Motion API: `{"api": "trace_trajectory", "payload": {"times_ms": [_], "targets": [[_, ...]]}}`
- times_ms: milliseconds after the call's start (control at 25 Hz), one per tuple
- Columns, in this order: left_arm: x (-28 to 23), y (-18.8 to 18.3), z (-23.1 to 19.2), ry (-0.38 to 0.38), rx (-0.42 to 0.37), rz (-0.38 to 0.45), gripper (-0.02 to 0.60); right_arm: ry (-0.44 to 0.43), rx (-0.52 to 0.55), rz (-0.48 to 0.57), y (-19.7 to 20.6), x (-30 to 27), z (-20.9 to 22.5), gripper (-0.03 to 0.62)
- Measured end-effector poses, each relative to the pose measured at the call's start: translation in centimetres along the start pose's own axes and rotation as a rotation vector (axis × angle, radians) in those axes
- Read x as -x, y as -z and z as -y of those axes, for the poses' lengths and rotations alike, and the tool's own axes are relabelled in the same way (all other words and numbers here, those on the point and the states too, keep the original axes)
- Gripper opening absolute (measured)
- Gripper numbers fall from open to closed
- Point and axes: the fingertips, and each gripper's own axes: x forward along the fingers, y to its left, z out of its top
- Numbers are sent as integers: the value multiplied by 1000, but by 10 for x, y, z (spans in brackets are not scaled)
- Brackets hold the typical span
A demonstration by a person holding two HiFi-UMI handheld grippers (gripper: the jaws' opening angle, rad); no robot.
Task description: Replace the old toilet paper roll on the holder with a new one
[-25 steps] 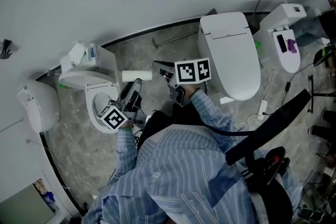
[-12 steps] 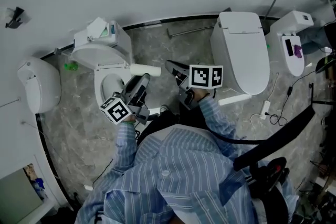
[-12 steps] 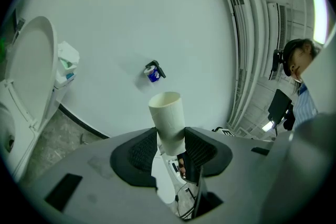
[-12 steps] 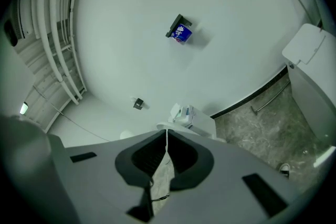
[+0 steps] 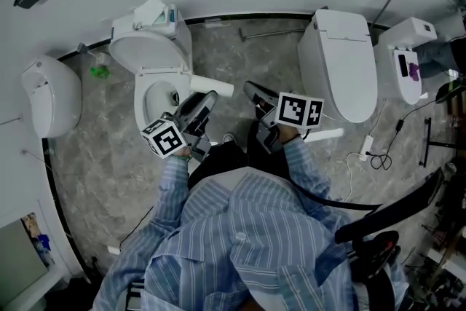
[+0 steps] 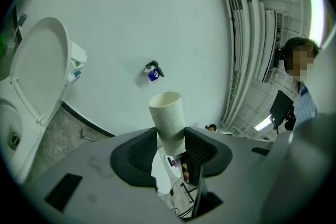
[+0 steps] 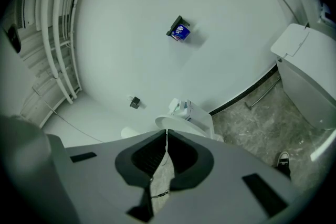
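Left gripper (image 6: 170, 149) clamps pale bare cardboard tube (image 6: 167, 118) by lower end, beside rim of open white toilet (image 5: 156, 92). Right gripper (image 7: 166, 138) closed, empty. Likely carrying off spent core: squeeze lightly, avoid crushing. Black wall holder (image 7: 176, 24) well apart.

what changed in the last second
The person has shifted across the floor, carrying both grippers along: in the head view the open toilet slid up and right toward them, and the blue roll on the wall left the top edge. Unchanged: left gripper clamped on the cardboard tube, right gripper shut and empty.
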Motion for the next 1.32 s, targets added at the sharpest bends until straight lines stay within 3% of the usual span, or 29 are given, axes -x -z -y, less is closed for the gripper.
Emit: {"api": "trace_trajectory", "payload": {"times_ms": [640,1320], "targets": [[19,14,17,65,-33,9,166,30,34,3,28,14,-1,15],[46,23,14,9,-31,96,166,20,50,-87,52,11,7,15]]}}
